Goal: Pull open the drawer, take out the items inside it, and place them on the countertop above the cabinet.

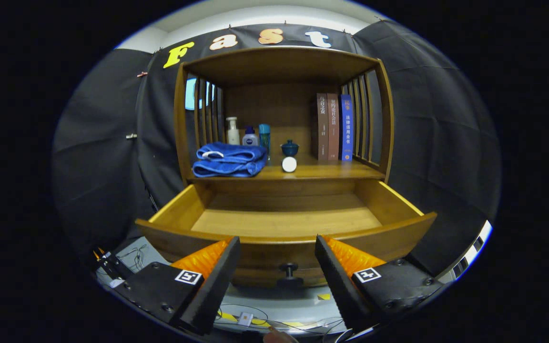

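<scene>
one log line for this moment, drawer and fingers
drawer: open, visible floor bare | gripper: fingers open, holding nothing, astride knob | towel: on countertop

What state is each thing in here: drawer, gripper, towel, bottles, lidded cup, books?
Drawer: pulled open, visible floor bare.
Drawer knob: free, between the fingers.
Gripper: open, holding nothing.
Blue towel: folded, on the countertop.
Three bottles: upright, capped.
Blue cup: lid on.
Three books: upright, closed.

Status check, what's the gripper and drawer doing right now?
Gripper open, holding nothing. Drawer pulled out, visible floor bare. Knob between fingers. Nothing in the way.
</scene>
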The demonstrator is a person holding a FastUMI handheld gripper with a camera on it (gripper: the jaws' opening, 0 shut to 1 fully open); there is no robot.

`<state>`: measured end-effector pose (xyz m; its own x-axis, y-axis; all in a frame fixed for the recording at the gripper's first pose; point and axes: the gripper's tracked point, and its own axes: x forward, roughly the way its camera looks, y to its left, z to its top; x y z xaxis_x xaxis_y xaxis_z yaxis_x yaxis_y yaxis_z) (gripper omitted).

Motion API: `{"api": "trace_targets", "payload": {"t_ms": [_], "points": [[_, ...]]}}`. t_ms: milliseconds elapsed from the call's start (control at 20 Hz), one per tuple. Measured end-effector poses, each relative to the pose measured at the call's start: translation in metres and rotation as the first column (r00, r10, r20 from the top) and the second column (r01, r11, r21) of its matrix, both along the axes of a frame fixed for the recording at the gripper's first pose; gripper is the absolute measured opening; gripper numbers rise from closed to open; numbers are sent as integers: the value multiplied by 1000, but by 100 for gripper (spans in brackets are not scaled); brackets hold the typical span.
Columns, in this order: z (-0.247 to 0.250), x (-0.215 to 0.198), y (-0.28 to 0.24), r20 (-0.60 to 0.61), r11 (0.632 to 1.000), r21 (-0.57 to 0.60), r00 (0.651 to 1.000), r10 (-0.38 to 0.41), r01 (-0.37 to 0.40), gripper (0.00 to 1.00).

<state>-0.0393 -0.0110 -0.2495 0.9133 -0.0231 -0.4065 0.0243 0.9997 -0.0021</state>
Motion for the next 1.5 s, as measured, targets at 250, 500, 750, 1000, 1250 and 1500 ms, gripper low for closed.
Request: {"api": "trace_targets", "payload": {"t_ms": [250, 500, 750, 1000, 1250, 1500], "points": [[-24, 4, -13, -13, 999, -30, 1000, -26, 26, 100], [-36, 8, -20, -24, 999, -8, 999, -42, 42, 100], [-36, 23, -19, -7, 999, -11, 999, -45, 44, 100], [-34, 64, -20, -1, 999, 5, 999, -46, 46, 100], [-44, 113, -24, -12, 999, 23, 999, -48, 49, 100], [-54, 152, -26, -19, 998, 39, 999, -51, 51, 100]]}}
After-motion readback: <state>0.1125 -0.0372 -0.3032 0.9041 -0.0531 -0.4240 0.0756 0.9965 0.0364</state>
